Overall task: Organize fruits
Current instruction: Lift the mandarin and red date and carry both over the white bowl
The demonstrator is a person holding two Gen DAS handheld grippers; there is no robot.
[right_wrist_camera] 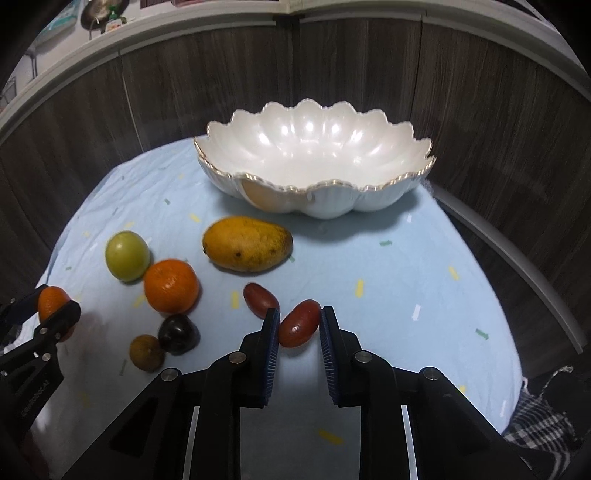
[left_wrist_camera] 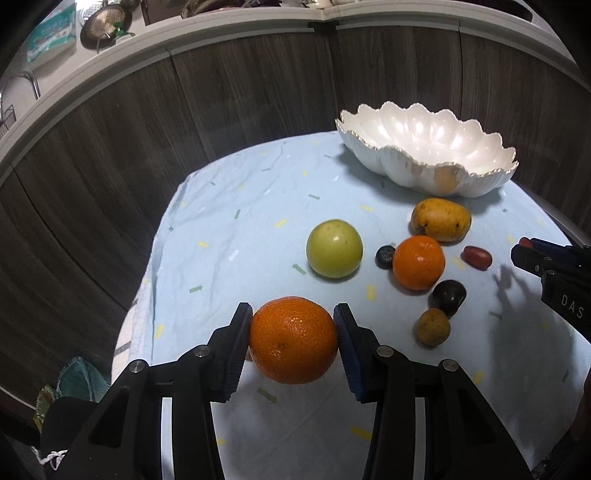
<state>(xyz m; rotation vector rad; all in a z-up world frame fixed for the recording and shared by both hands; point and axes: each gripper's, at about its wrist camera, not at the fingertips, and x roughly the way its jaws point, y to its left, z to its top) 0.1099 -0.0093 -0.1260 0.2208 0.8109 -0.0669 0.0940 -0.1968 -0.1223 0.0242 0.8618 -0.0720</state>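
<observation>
My left gripper (left_wrist_camera: 293,332) is shut on a large orange (left_wrist_camera: 293,339), held just above the blue cloth (left_wrist_camera: 229,229). My right gripper (right_wrist_camera: 298,325) is shut on a small red oval fruit (right_wrist_camera: 299,328). A second red fruit (right_wrist_camera: 260,300) lies just beyond it. On the cloth lie a green apple (left_wrist_camera: 334,248), a smaller orange (left_wrist_camera: 418,262), a yellow mango (left_wrist_camera: 441,219), a blueberry (left_wrist_camera: 385,257), a dark fruit (left_wrist_camera: 448,293) and a small brownish fruit (left_wrist_camera: 433,326). The white scalloped bowl (right_wrist_camera: 388,192) stands empty at the back.
The round table is ringed by a dark wood-panel wall (left_wrist_camera: 240,92) with a pale ledge (left_wrist_camera: 221,26) on top. A checked cloth (right_wrist_camera: 543,417) hangs at the table's right edge. A green bag (left_wrist_camera: 79,376) lies off the left edge.
</observation>
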